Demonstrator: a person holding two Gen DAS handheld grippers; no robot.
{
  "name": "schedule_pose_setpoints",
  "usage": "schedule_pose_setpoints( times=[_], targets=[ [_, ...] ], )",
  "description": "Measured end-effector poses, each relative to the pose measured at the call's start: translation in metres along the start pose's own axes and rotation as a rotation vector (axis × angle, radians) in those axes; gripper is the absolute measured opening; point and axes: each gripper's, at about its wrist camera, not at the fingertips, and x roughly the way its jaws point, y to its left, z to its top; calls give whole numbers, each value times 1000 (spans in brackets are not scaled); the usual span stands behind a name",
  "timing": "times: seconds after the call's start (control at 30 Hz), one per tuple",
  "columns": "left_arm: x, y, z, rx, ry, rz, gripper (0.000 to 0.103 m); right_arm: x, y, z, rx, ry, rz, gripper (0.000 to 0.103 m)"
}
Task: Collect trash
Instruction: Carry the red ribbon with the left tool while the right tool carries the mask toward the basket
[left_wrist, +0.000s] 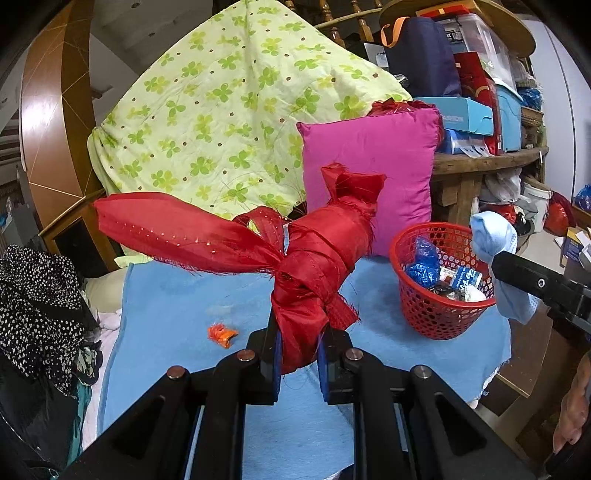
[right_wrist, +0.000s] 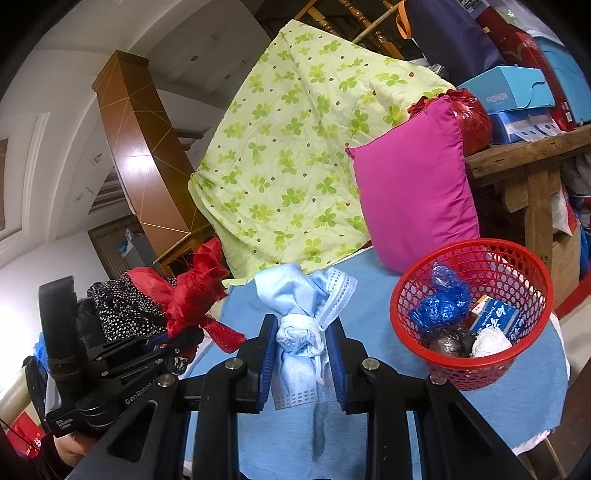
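We take the red basket (right_wrist: 471, 314) as our landmark; it stands on the desk (left_wrist: 177, 306), which is covered in blue cloth, just in front of the pink cushion (left_wrist: 369, 170). Inside it already lie a crumpled blue plastic bag (right_wrist: 439, 302), a small blue-and-white carton (right_wrist: 496, 319), a dark wrapped lump and a white wad.

We judge that we are in the carrying step: both pieces are picked up and not yet dropped. Our left hand-held gripper (left_wrist: 299, 362) is clamped on a knotted red fabric bundle (left_wrist: 314, 266), held up left of the basket and clear of the desk. Our right hand-held gripper (right_wrist: 301, 363) is clamped on a knotted pale blue cloth bundle (right_wrist: 299, 332), also left of the basket in its own view, nearer to it than the red one.

Next, we think, each bundle must be brought over the basket's rim and the jaws released so it falls inside; the blue one looks closer, so it may go first. The loose red tails could catch on the rim. A small orange scrap (left_wrist: 221, 334) is on the desk well left of the basket.

As for writing, the left gripper's body reads "GenRobot", partly cut off. A blue box (right_wrist: 506, 92) on the shelf behind the basket reads "FASHION". The carton's print is too tilted to read with confidence.
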Motion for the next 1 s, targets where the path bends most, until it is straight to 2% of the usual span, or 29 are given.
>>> schedule_pose_setpoints(
  times=[1.0],
  targets=[
    [14,-35,14,62,5,-52,17,-16,-32,8,54,-43,-42,29]
  ],
)
